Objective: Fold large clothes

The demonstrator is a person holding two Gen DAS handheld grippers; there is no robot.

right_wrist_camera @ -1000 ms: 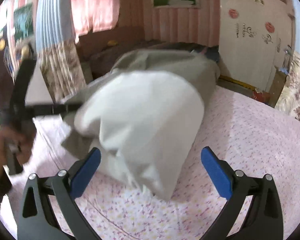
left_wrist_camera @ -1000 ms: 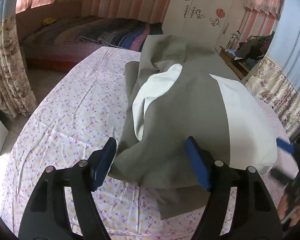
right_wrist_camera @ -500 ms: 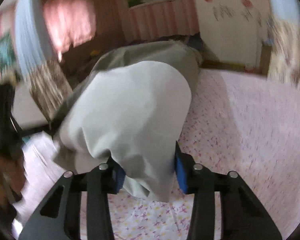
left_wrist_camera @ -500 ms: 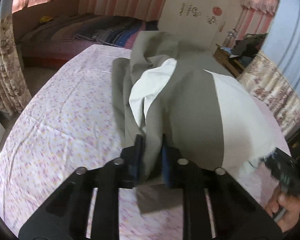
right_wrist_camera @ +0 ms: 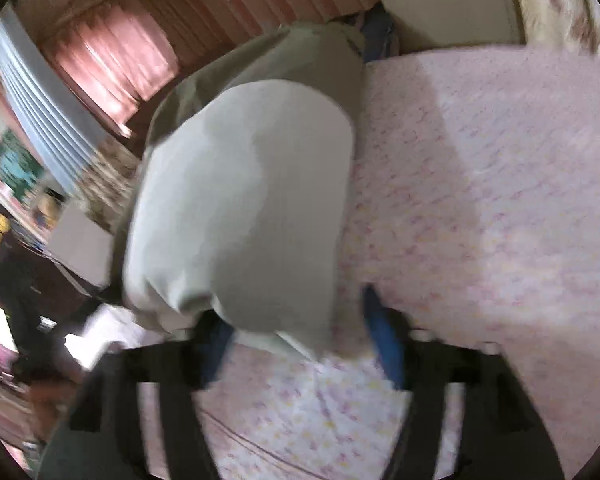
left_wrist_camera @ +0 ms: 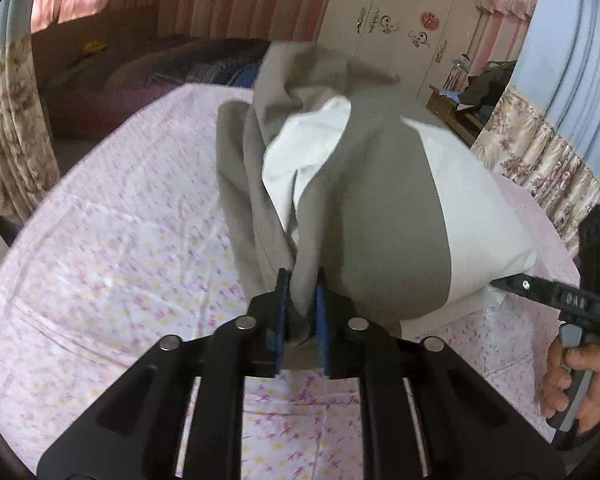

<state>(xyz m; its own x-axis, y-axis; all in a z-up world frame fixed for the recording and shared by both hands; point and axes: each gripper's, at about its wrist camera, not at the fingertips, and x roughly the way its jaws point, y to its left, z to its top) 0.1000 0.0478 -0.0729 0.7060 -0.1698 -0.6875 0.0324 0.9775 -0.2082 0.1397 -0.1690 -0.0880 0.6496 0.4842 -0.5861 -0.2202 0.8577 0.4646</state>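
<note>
My left gripper [left_wrist_camera: 302, 312] is pinched tight on a bunched fold of the garment [left_wrist_camera: 380, 200]. The two blue pads [left_wrist_camera: 282, 320] stand close together with the grey cloth squeezed between them. The garment is big, grey and white, and it lies in a heap on the bed sheet [left_wrist_camera: 112, 240], which is pink with little flowers. From the pinch the cloth rises up and away, with a white patch tucked in the folds and a wider white part on the right side.

In the left wrist view I see my right hand [left_wrist_camera: 576, 384] at the right edge, wrapped around the black handle of the other tool. The tip of that tool reaches the white corner of the cloth.

The right wrist view is blurry (so I go easy here). My right gripper [right_wrist_camera: 300, 344] has its blue pads [right_wrist_camera: 382, 336] set apart, with a flap of the white cloth [right_wrist_camera: 240, 208] hanging down between them. The flap sits nearer the left pad. I cannot tell if either pad touches the cloth, but the gap looks wide and no squeeze shows.

Far back there is a white wardrobe [left_wrist_camera: 400, 28] with red stickers, a pink curtain [right_wrist_camera: 112, 64], and a flowered curtain [left_wrist_camera: 8, 132] at the left.
</note>
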